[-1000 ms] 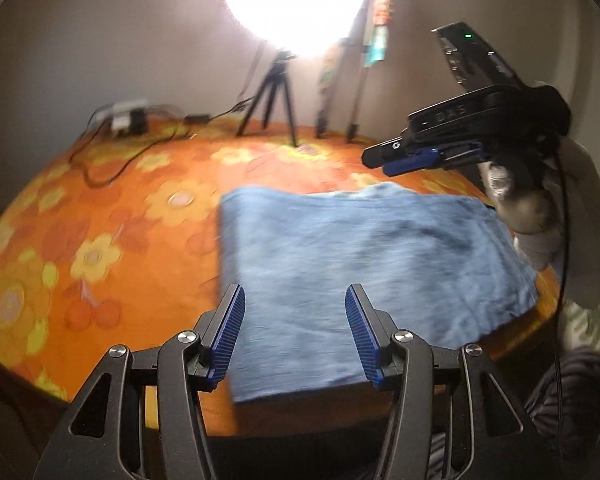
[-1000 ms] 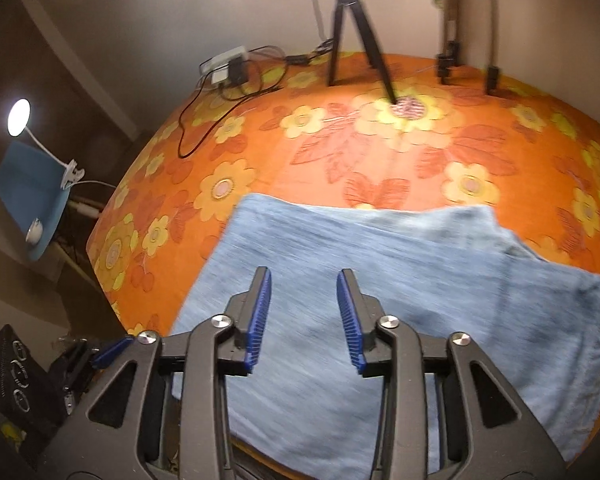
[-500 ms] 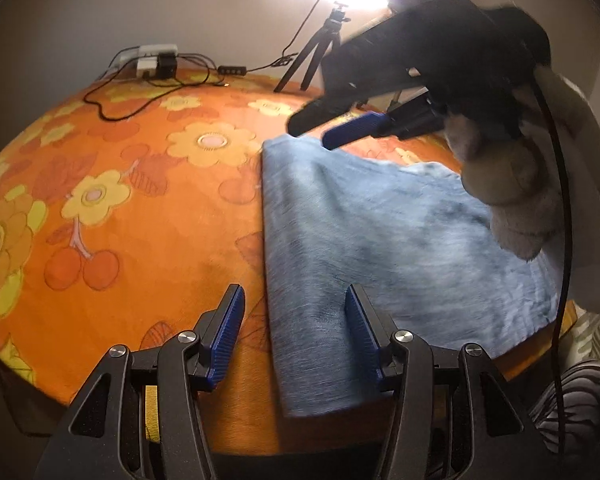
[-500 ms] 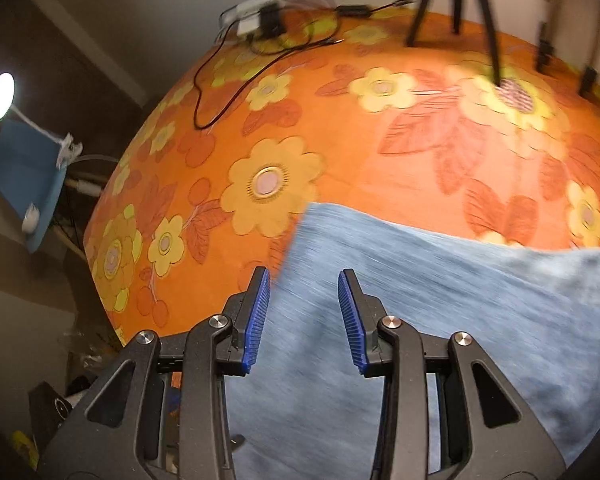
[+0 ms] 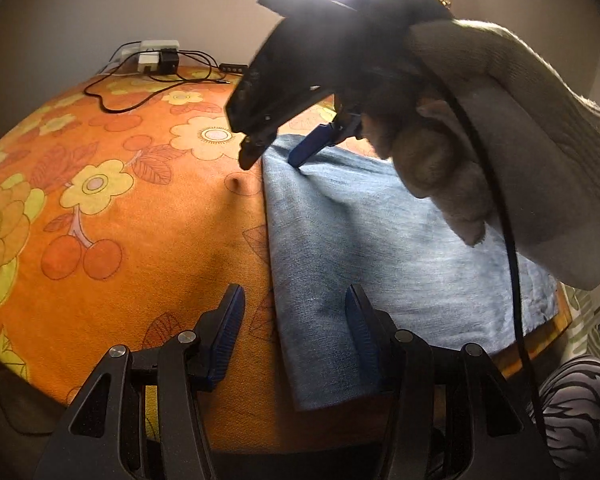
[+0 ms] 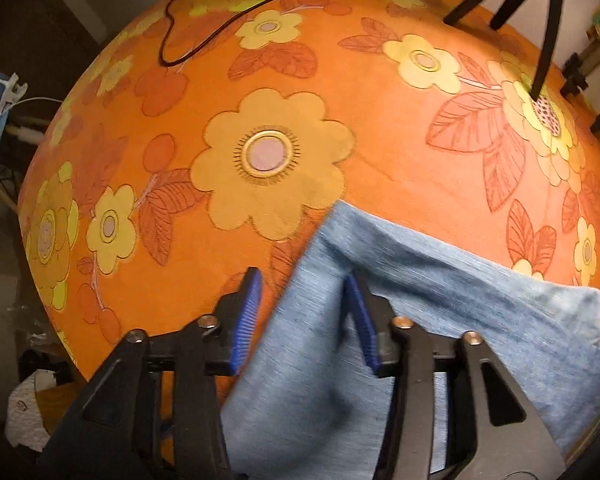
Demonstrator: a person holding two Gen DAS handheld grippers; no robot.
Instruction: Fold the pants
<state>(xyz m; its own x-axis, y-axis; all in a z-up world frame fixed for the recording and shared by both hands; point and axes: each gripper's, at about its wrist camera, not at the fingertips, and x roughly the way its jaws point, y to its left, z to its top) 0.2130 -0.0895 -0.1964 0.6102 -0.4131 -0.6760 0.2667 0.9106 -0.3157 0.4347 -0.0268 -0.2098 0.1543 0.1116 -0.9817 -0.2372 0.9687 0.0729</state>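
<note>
On the orange floral tablecloth (image 5: 112,216), folded blue denim pants (image 5: 380,248) lie at the near right, partly over the near table edge. Right gripper (image 6: 300,316) spread wide, straddling the pants' far-left corner; left gripper (image 5: 292,320) wide over the near-left edge. Risks: pinching only the top layer so the fold peels apart, snagging tablecloth, dragging pants off the edge.
</note>
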